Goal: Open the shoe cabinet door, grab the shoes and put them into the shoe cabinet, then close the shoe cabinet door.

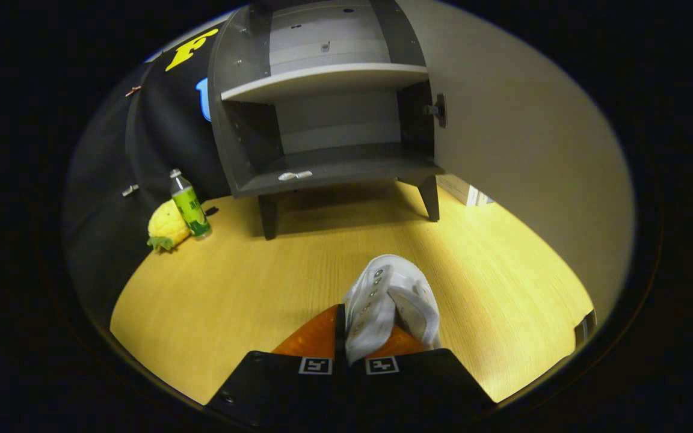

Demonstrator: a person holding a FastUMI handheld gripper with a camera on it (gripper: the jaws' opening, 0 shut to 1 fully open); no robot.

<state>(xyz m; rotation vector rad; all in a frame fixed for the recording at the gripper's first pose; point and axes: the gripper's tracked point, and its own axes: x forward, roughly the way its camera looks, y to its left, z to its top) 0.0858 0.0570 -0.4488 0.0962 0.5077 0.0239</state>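
A white lace-up shoe (390, 300) hangs pinched between my orange fingers (313, 337), held above the wooden table (250, 288). My gripper (355, 340) is shut on the shoe's upper edge, with the toe pointing away from me. Beyond the shoe stands the grey shoe cabinet (328, 126) on short legs. Its door (521, 156) is swung wide open to the right of the cabinet. The lower compartment holds a small white object (294, 175) at its front edge, and the upper shelf (328, 81) looks bare.
A yellow pineapple toy (166, 227) and a green-labelled bottle (189, 204) stand left of the cabinet near the black cloth wall. A white box (467, 191) lies behind the open door's lower edge.
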